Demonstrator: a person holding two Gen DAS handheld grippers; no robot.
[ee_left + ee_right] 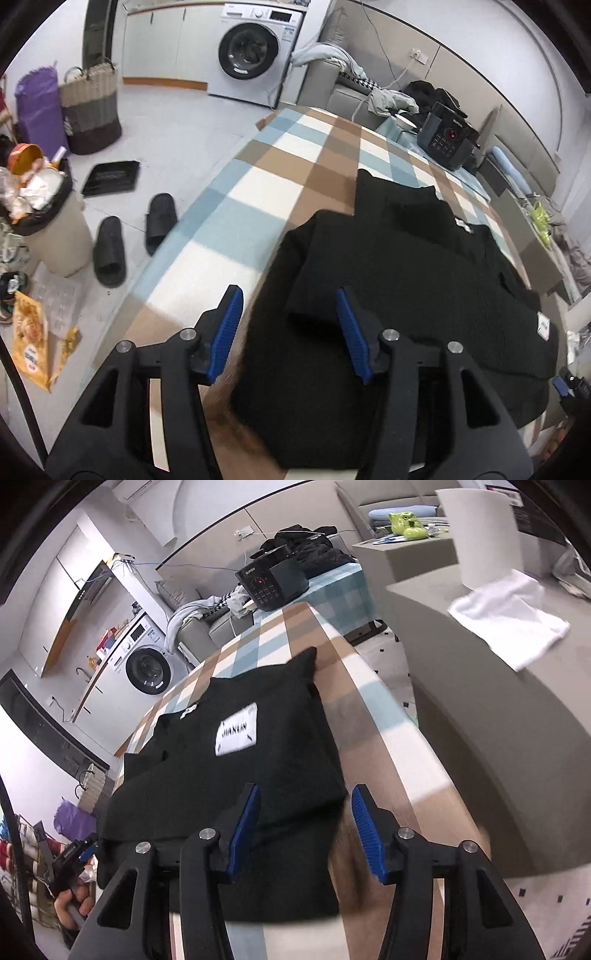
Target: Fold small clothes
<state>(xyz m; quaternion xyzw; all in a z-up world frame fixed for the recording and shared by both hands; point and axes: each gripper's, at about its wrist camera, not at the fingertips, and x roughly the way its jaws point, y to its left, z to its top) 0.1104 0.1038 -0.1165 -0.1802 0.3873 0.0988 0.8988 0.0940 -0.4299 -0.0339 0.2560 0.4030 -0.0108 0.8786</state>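
Checkered tablecloth bears black shirt between both open tools' fingers.

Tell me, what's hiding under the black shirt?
Under the black shirt lies the checked tablecloth, brown, blue and white squares showing all around it. Whatever else might lie beneath the shirt is covered, so it cannot be seen.

The right gripper hangs with jaws apart over the near right corner of a black garment — white label facing up — lying on the checked tablecloth. A black appliance sits at the far end.
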